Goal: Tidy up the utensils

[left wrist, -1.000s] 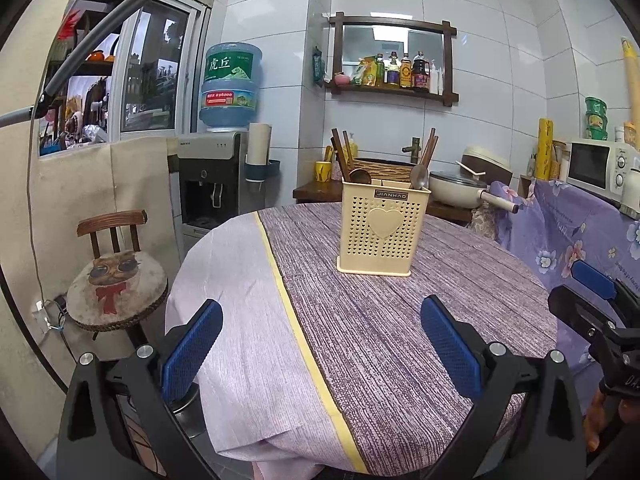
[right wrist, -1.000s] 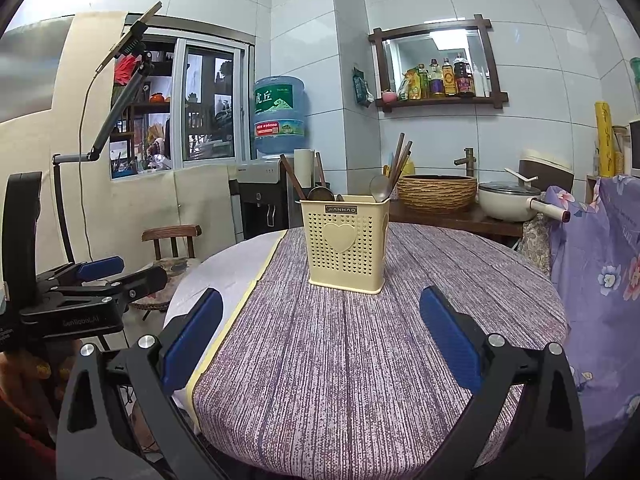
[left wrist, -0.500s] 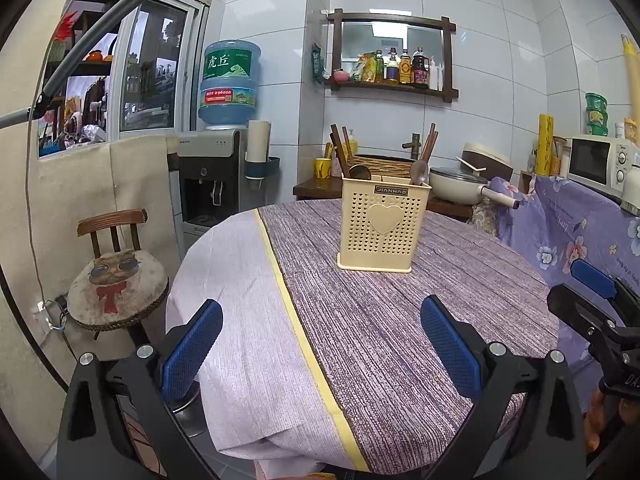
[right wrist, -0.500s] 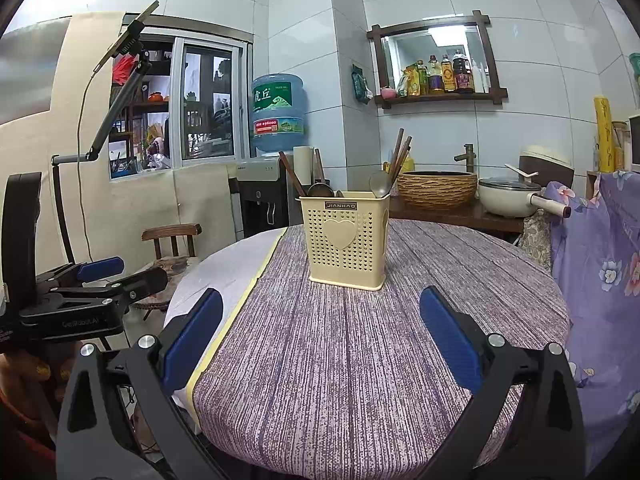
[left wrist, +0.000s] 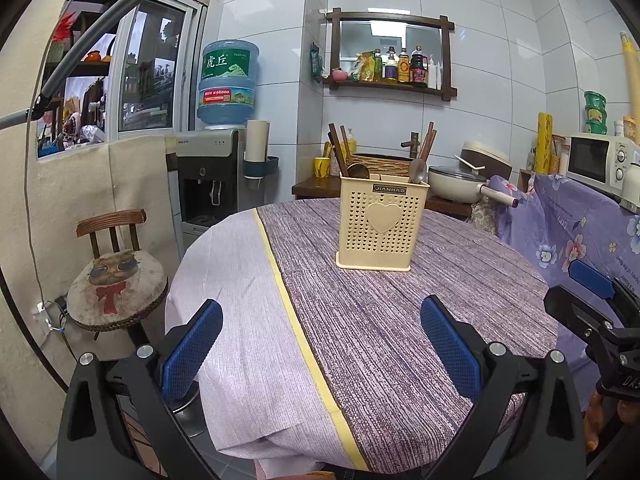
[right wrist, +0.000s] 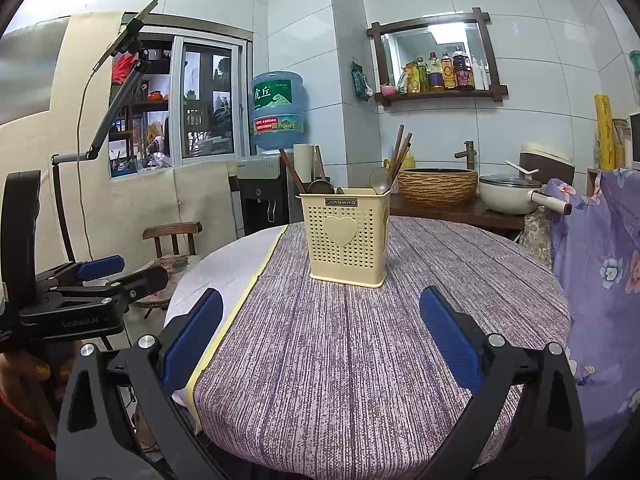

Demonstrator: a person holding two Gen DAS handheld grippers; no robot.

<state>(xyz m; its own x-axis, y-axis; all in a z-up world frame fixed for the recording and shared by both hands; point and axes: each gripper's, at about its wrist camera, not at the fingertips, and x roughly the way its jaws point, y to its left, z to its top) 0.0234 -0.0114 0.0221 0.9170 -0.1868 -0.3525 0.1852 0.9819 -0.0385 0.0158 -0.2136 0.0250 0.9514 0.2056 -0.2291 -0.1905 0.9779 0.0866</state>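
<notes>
A cream perforated utensil holder (left wrist: 380,226) with a heart on its front stands upright on the round table (left wrist: 400,320); it also shows in the right wrist view (right wrist: 346,236). Wooden chopsticks (left wrist: 338,148) and metal spoons (left wrist: 417,170) stick out of its top. My left gripper (left wrist: 320,344) is open and empty, above the table's near edge. My right gripper (right wrist: 320,340) is open and empty, also at the near edge, well short of the holder.
A purple striped cloth with a yellow band (left wrist: 296,320) covers the table. A small wooden chair (left wrist: 116,280) stands at the left. A water dispenser (left wrist: 216,184), a counter with a basket (right wrist: 438,184) and a pan (right wrist: 510,196) lie behind. A floral cloth (right wrist: 600,260) hangs at right.
Both grippers have drifted back slightly, so the holder sits a little lower in view. Both stay open and empty.
</notes>
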